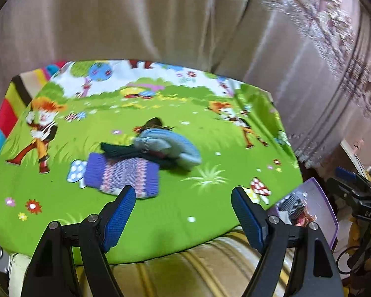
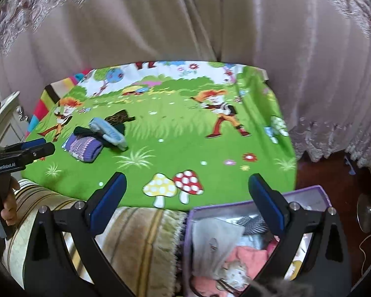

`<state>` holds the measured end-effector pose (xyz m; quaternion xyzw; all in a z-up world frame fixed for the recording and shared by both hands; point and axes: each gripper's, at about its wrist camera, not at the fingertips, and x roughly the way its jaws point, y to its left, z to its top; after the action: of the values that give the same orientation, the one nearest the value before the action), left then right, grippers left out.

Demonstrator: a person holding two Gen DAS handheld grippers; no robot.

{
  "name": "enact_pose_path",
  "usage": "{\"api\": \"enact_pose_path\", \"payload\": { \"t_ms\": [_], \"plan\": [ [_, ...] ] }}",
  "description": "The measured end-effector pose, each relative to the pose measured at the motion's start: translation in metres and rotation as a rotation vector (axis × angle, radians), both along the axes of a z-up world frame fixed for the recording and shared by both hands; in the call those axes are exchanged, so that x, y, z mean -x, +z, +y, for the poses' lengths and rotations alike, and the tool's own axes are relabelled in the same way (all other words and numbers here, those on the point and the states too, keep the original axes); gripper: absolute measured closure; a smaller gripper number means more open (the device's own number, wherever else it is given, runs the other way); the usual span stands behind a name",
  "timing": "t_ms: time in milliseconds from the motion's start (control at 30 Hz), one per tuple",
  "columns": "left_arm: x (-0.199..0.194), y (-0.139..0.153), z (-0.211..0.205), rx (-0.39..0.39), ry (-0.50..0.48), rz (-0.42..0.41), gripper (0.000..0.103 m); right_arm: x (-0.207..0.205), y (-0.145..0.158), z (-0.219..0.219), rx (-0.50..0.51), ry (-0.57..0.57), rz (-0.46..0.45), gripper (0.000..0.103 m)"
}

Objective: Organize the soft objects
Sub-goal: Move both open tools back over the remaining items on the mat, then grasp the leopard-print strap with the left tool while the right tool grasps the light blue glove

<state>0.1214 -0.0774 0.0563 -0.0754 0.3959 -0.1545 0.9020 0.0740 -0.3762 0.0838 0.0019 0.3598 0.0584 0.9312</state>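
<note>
A: From the left wrist, what's left?
B: A small heap on the green cloth (image 1: 160, 222): one purple sock (image 1: 122, 175), one light-blue sock (image 1: 170, 146), one dark sock (image 1: 121, 149) between them. The left gripper (image 1: 183, 198) is wide apart, holding nothing, just short of the purple one.
A: And the right wrist?
B: One purple box (image 2: 306, 193), already holding several soft things, too jumbled to count. The right gripper (image 2: 186, 185) gapes empty above it. Partly done, I'd judge.

Soft indoor light, bright w/o hard shadows, motion blur throughout, fisheye-warped edges, dark corners, maybe slight overexposure
</note>
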Motion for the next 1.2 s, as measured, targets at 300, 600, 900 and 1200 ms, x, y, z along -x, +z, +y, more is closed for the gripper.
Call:
{"api": "enact_pose_path", "payload": {
  "t_ms": [300,600,900,1200],
  "plan": [
    [-0.025,-0.017,0.027,0.028,0.057,0.082,0.037,-0.037,-0.010,0.049,0.009,0.128,0.033,0.003],
    [-0.056,-0.034,0.046,0.066,0.110,0.168,0.046,-0.075,-0.024,0.100,0.051,0.248,0.058,0.005],
    [-0.093,-0.049,0.066,0.159,0.166,0.248,0.046,-0.116,-0.042,0.146,0.089,0.364,0.074,0.013],
    [-0.139,-0.039,0.072,0.166,0.184,0.243,0.046,-0.155,-0.062,0.180,0.112,0.424,0.088,0.018]
  ]
}}
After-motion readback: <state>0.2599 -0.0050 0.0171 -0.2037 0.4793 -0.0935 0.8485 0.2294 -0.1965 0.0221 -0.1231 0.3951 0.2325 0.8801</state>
